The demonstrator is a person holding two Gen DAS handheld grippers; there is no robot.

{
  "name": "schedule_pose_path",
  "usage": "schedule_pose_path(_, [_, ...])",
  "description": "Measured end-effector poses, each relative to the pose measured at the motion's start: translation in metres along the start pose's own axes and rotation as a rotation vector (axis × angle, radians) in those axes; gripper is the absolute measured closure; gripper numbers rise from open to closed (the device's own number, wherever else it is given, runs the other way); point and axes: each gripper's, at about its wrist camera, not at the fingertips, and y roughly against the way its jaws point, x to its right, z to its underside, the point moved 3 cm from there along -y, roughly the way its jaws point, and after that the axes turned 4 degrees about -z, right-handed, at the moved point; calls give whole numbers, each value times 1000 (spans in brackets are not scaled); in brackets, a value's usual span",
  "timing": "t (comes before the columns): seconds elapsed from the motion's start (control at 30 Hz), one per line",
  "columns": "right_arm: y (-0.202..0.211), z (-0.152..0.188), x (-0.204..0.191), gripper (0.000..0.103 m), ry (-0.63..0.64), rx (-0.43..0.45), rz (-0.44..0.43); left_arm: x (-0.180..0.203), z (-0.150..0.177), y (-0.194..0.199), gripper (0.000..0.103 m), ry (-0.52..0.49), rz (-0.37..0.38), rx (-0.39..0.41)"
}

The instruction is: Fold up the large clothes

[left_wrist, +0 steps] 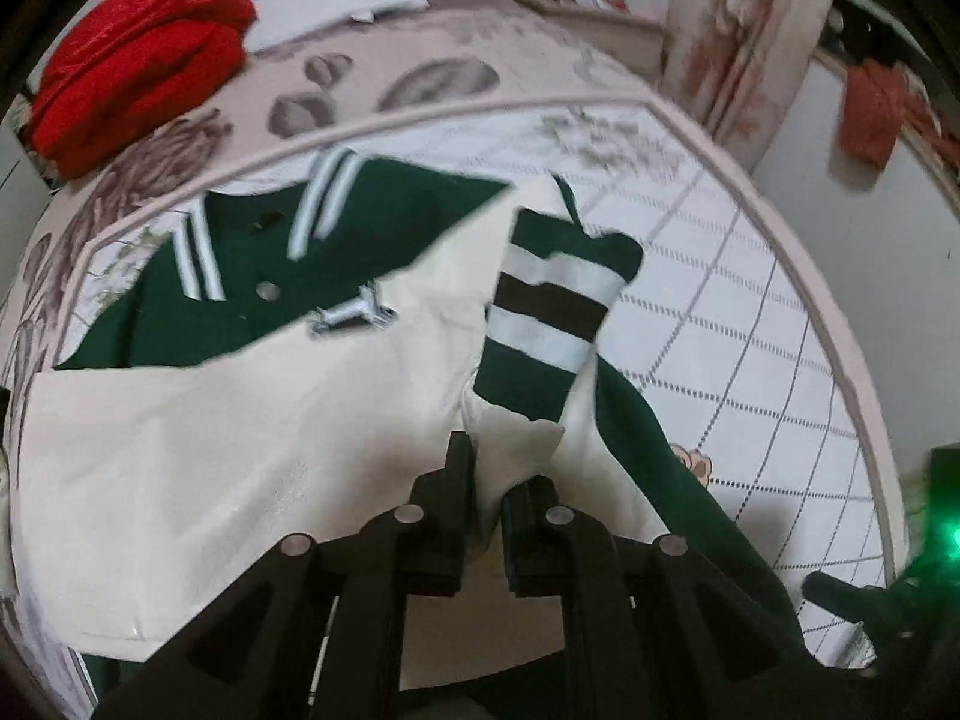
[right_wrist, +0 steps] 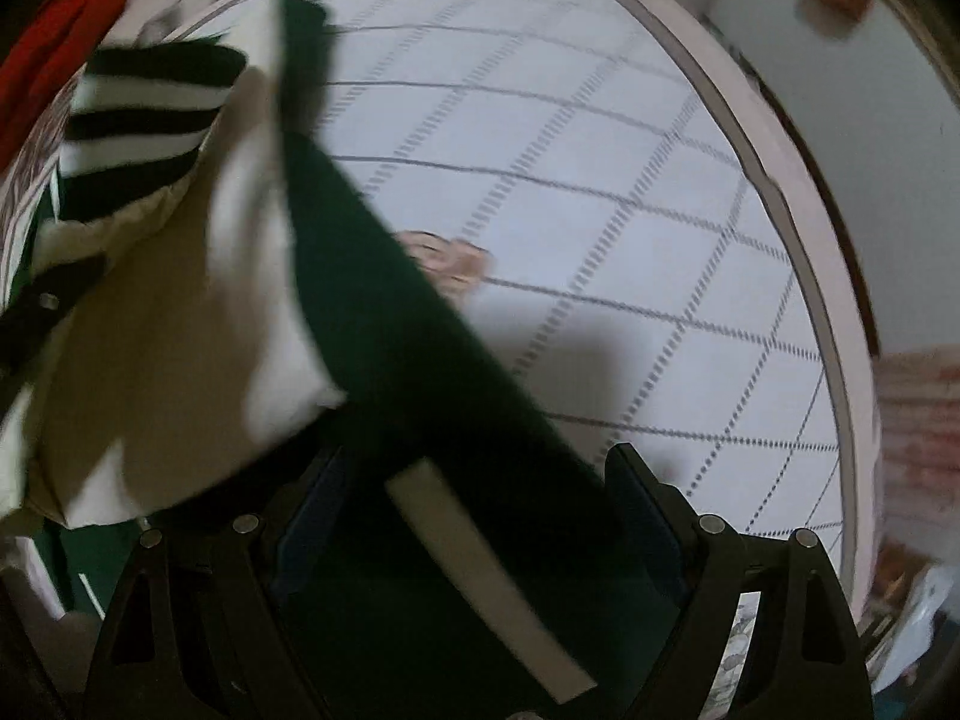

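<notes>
Bed with a white grid-quilted cover (left_wrist: 750, 324) carries the green-and-cream varsity jacket (left_wrist: 372, 228), spread flat with its collar toward the far side and one cream sleeve (left_wrist: 300, 420) folded across the body. Left claw (left_wrist: 486, 480) is clenched on the cream sleeve just below the striped cuff (left_wrist: 552, 312); right claw (right_wrist: 480, 480) stands wide apart with the green hem (right_wrist: 390, 312) draped between its fingers, not pinched. Looks thick, soft, fairly heavy, the sleeve material maybe slick, so grip seams, cuff or ribbed hem, not mid-panel.
</notes>
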Motion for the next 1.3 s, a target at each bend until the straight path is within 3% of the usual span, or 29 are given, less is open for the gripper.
schedule_pose_path(0.1, [7,-7,34,15,-79,-4,-100,4,-1,9,93,0,15,13])
schedule_pose_path(0.13, [11,-10,42,15,-98,2,-132,2,-1,14,88,13,25,23])
schedule_pose_path(0.2, [22,-18,59,15,-139,18,-201,-12,-1,22,58,81,41,32])
schedule_pose_path(0.23, [27,-22,63,15,-145,24,-217,-20,0,25,23,115,51,37])
schedule_pose_path(0.27, [33,-26,65,15,-149,34,-238,-30,0,28,0,160,77,49])
schedule_pose_path(0.33, [43,-39,68,15,-151,60,-297,-51,0,39,0,243,96,83])
schedule_pose_path(0.47, [46,-60,45,15,-110,41,-397,-89,7,62,0,316,38,119])
schedule_pose_path(0.57, [36,-72,20,15,-97,19,-439,-127,23,75,0,356,-49,126])
schedule_pose_path(0.73, [17,-79,-27,16,-8,-7,-485,-209,59,56,0,408,-273,22])
schedule_pose_path(0.77, [16,-75,-37,33,22,-5,-491,-221,65,51,0,421,-297,1])
schedule_pose_path(0.8, [11,-77,-44,52,73,-10,-437,-237,73,45,0,436,-328,-25])
schedule_pose_path(0.83, [9,-78,-58,79,102,-4,-398,-248,78,39,0,440,-357,-42])
schedule_pose_path(0.87, [11,-78,-62,88,123,19,-373,-258,83,32,0,441,-388,-61])
schedule_pose_path(0.93, [22,-76,-56,90,122,81,-302,-270,91,20,0,438,-401,-90])
schedule_pose_path(1.0, [23,-80,-40,91,66,122,-252,-276,99,3,0,463,-337,-102])
schedule_pose_path(1.07, [5,-86,-28,91,21,63,-232,-275,103,-15,0,490,-286,-120])
schedule_pose_path(1.13, [-8,-86,-24,89,29,2,-240,-269,103,-33,0,473,-291,-151])
schedule_pose_path(1.2, [0,-86,-16,83,9,-14,-283,-263,97,-35,0,458,-314,-165])
schedule_pose_path(1.27, [13,-81,2,52,-22,-37,-330,-256,95,-27,0,443,-314,-167])
schedule_pose_path(1.3, [23,-74,17,47,-46,-35,-351,-253,96,-19,0,437,-311,-159])
